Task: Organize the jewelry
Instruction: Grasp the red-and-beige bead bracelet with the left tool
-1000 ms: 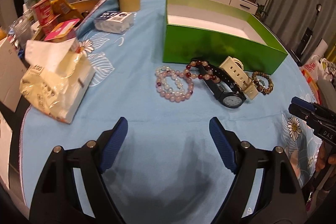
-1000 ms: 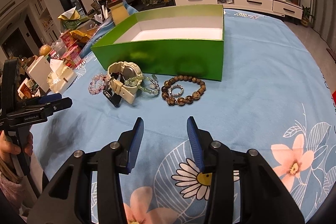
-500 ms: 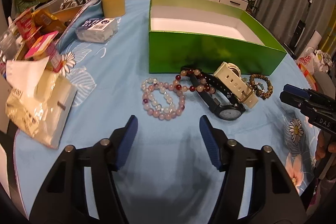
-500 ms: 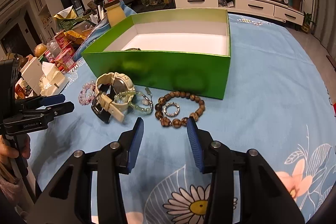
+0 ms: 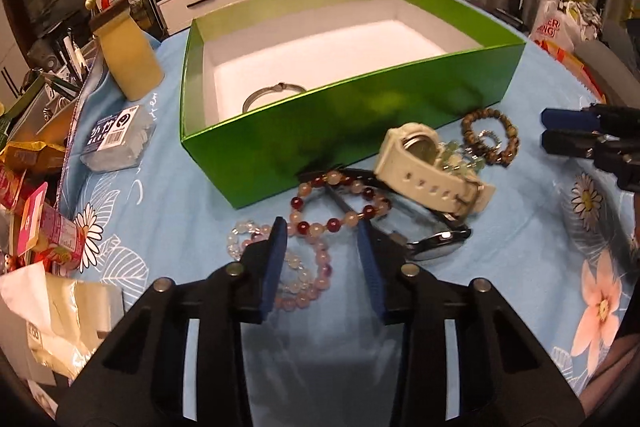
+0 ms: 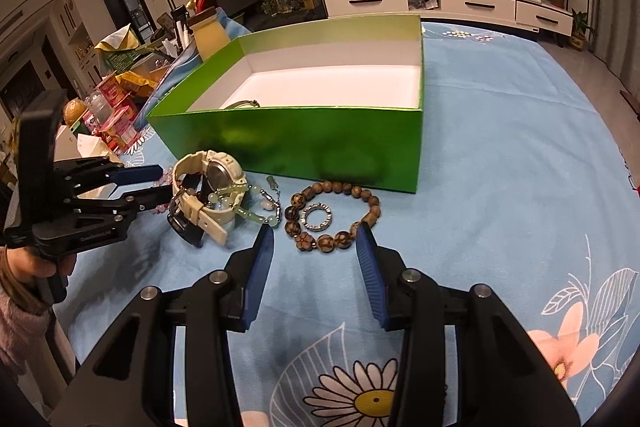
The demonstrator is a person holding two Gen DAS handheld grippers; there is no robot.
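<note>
Left gripper [image 5: 322,231] open, empty, straddling red-and-cream bead bracelet [image 5: 339,202]; right gripper [image 6: 315,235] open, empty, at brown wooden-bead bracelet [image 6: 334,214].

The right claw [image 6: 316,233] hangs with its blue pads spread wide, just near of a brown bead bracelet [image 6: 334,215] that rings a small silver ring [image 6: 317,216] on the blue bench [image 6: 500,163]. Left of these lies a cream watch [image 6: 210,187], with the left claw [image 6: 154,183] beside it. The green box [image 6: 296,139] stands just beyond, holding a thin metal bangle [image 6: 242,103].

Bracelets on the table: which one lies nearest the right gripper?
The brown wooden-bead bracelet, ringing a small silver ring, directly ahead of the open right gripper.
</note>
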